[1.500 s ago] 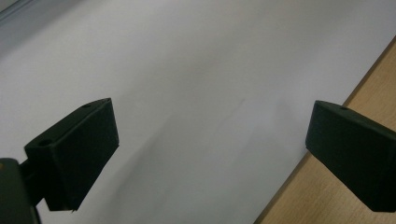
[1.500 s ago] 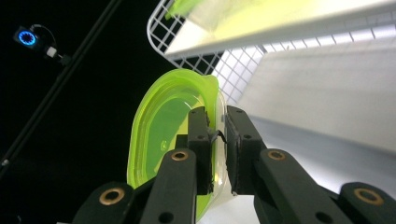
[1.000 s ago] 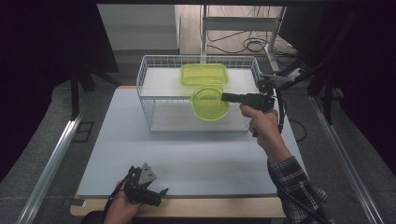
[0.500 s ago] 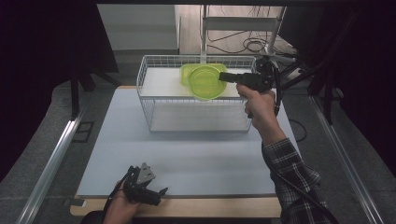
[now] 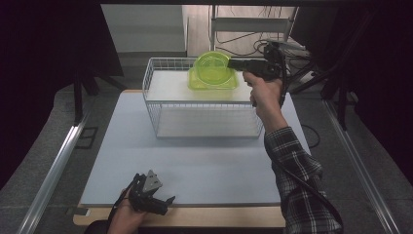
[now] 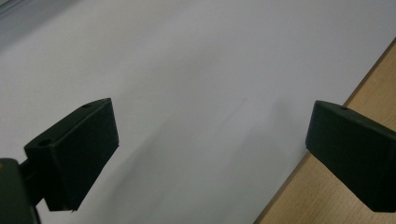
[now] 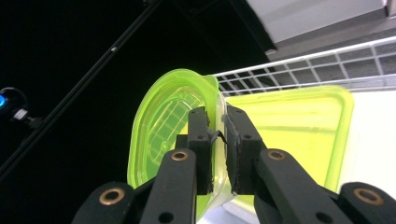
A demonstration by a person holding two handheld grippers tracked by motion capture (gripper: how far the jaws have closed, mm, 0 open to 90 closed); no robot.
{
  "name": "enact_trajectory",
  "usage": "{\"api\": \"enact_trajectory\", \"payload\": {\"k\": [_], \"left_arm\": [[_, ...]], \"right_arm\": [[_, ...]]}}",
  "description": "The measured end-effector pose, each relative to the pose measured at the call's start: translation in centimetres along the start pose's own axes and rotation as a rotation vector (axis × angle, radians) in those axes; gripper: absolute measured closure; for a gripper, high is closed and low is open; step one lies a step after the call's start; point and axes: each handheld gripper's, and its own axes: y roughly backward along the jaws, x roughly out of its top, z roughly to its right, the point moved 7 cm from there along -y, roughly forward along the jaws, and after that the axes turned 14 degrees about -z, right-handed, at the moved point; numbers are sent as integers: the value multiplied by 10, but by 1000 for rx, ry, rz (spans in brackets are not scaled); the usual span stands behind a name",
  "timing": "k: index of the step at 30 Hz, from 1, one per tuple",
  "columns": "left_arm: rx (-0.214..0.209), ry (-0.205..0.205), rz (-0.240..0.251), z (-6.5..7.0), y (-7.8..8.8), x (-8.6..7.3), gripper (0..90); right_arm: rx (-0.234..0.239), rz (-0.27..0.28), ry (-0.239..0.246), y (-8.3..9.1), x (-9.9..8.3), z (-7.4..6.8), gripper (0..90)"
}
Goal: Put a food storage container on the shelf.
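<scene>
Surface: pale table mat (image 5: 204,165) over a wooden edge.
Left gripper (image 5: 155,201): near edge, jaws spread wide, empty.
Wire basket (image 5: 151,105): farther back.
Right gripper (image 7: 218,140): above the basket's far side, jaws pinching the green bowl (image 5: 211,67) rim, bowl tilted over the green lid (image 7: 299,126).

The round lime-green translucent plastic bowl (image 7: 168,140) looks glossy and ribbed. The white wire basket (image 5: 202,105) seems coated metal. The tabletop (image 6: 196,70) carries a smooth matt pale sheet over light wood. The hand-held gripper (image 7: 217,135) has matt black plastic jaws.
</scene>
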Motion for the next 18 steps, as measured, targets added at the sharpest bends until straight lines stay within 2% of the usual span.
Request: {"api": "enact_trajectory", "payload": {"k": [8,12,15,18], "left_arm": [[-3,-5,-4,1,0,0,25],[-4,-5,-4,1,0,0,24],[-5,-7,-9,1,-1,0,24],[-5,-9,-10,2,-1,0,24]], "right_arm": [[-41,3,-28,-10,9,12,808],[-38,5,-26,-14,11,14,797],[-92,10,-18,-15,12,14,783],[-116,11,-12,-15,13,15,768]]}}
